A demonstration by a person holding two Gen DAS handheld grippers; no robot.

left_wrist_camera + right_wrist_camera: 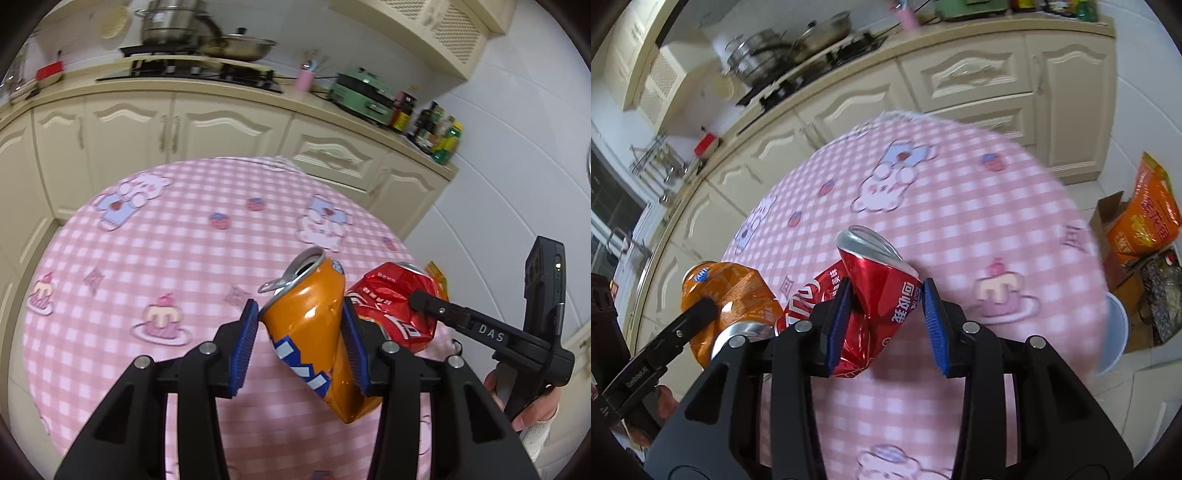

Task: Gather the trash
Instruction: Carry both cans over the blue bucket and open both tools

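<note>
Two crushed cans gripped, left gripper [300,317] clamps Fanta can [314,332], right gripper [886,302] clamps red can [875,295].

**Clearance around the two claws**

Tabletop [110,258] under the pink checked cloth lies bare ahead of and to the left of the left claw [299,332]. On its right side passage is blocked: the orange can [314,332] it carries sits just beside the red can [391,306] in the right claw [884,317] (the cans look to be touching). Beyond the tabletop's far edge, cabinets [229,129] close the way. Right of the tabletop, on the floor, a cardboard box [1115,229] with an orange bag [1148,210] stands.
</note>
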